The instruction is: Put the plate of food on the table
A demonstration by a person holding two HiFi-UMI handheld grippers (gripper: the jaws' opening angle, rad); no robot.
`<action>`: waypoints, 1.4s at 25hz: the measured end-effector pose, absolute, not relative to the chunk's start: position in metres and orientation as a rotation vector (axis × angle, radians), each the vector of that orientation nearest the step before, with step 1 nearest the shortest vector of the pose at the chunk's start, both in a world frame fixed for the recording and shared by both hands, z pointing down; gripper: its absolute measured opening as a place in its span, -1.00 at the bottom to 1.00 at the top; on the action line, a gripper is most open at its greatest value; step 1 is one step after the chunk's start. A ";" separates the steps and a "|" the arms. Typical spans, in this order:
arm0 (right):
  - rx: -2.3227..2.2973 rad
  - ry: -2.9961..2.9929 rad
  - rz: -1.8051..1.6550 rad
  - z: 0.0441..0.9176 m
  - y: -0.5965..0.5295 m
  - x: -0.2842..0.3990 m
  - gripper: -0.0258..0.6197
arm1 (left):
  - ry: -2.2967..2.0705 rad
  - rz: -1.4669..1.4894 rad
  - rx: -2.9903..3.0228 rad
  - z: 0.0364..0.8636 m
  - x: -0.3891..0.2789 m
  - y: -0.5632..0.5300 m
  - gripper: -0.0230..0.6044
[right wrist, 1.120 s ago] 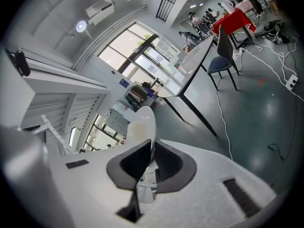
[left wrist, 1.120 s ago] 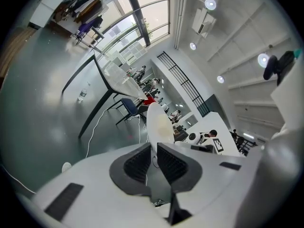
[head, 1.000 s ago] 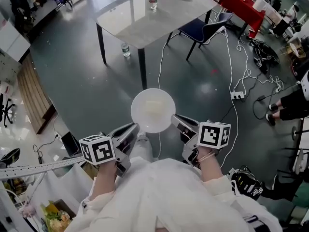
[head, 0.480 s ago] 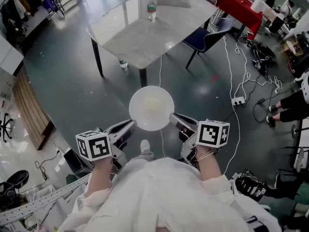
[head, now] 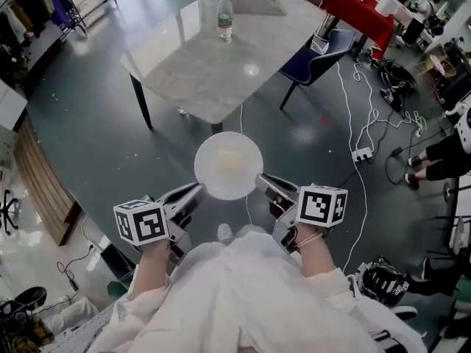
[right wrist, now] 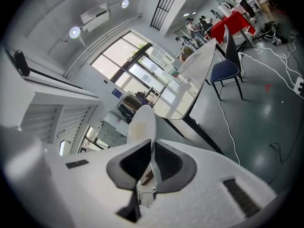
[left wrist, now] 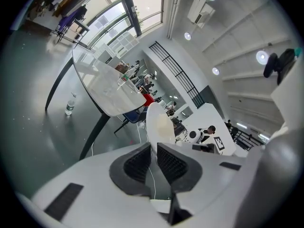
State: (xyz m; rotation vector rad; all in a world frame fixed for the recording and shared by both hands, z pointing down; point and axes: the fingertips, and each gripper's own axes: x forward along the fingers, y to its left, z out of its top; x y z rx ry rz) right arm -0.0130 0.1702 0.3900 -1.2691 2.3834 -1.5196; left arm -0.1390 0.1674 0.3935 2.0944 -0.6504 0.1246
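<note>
The bench [head: 199,72] has drawn nearer the plate of food [head: 229,165], clamped at opposite rims by left tongs [head: 196,191] and right tongs [head: 262,180] above the floor; only the head view shows its whole round face.

The plate [head: 229,165] is white, smooth and faintly shiny; whether it is plastic or china I cannot tell. The left gripper [left wrist: 153,151] and right gripper [right wrist: 152,152] have smooth, matt white plastic shells, with black ribbed pads [left wrist: 172,163] that look rubbery. The table [head: 199,65] has a pale, marbled top, polished enough to throw back a bright glint, on dark matt legs [head: 140,103]. The bottle [head: 225,18] is clear plastic. The floor [head: 96,138] is dark grey and smooth, with a dull sheen. The person's clothing [head: 243,300] is soft white cloth.
</note>
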 end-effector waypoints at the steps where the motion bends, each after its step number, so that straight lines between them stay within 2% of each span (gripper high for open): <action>1: -1.273 2.379 -1.521 0.390 0.167 -0.013 -0.86 | -0.644 0.125 2.093 0.394 -0.139 0.165 -0.78; 19: -1.298 2.359 -1.552 0.405 0.116 0.006 -0.86 | -0.642 0.114 2.063 0.409 -0.121 0.115 -0.78; 35: -1.230 2.434 -1.540 0.388 -0.047 0.033 -0.86 | -0.681 0.067 2.071 0.393 -0.093 -0.047 -0.78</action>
